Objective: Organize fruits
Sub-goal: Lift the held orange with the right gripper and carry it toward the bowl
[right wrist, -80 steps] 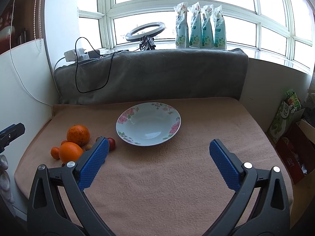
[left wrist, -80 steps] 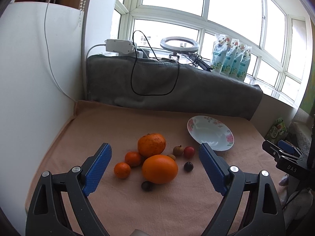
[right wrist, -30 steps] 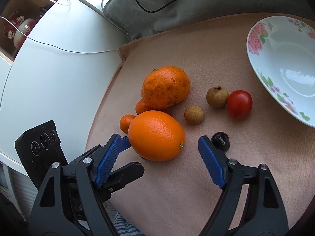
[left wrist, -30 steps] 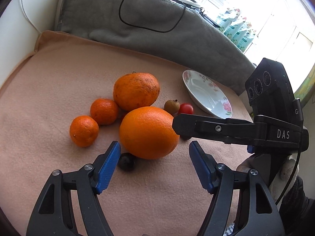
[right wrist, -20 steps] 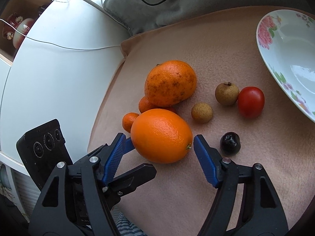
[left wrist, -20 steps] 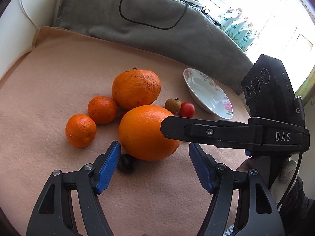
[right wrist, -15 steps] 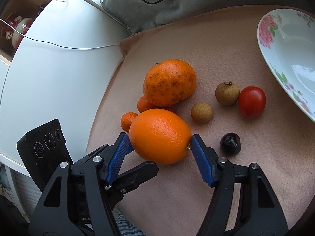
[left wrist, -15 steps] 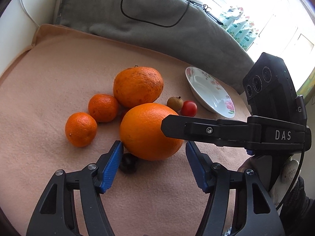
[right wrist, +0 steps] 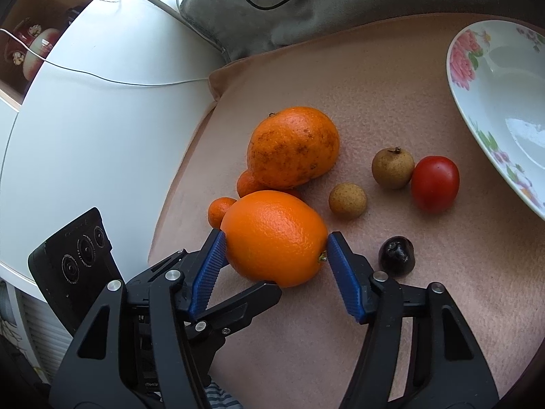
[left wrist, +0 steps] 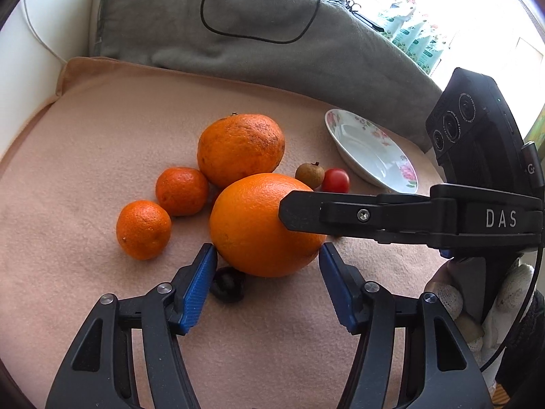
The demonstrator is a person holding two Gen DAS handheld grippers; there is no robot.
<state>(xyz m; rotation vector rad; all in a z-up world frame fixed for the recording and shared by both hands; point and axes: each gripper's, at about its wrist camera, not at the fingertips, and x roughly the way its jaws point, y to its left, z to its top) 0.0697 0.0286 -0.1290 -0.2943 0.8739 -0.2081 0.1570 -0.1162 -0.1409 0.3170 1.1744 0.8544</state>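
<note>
A large smooth orange (left wrist: 252,225) lies on the peach cloth between both grippers. My right gripper (right wrist: 275,237) is closing, and its blue pads touch the orange's two ends. My left gripper (left wrist: 266,248) is also closing; its tips only reach the orange's near sides, with most of the fruit beyond them. One of the right gripper's fingers (left wrist: 374,214) crosses in front of the orange. A rough orange (left wrist: 240,150), two mandarins (left wrist: 182,191), a dark fruit (right wrist: 396,255), two longans (right wrist: 391,168) and a cherry tomato (right wrist: 434,184) lie around it. The flowered plate (right wrist: 458,58) holds nothing.
A grey blanket (left wrist: 238,27) with a black cable runs along the back. A white wall (right wrist: 95,136) borders the cloth on the left. A gloved hand (left wrist: 446,300) holds the right gripper. The left gripper's camera body (right wrist: 73,259) sits low at the left.
Both pairs of jaws have narrowed around the large smooth orange, the right pair until its pads meet it. The orange stays on the cloth. Neither hand has shifted.
</note>
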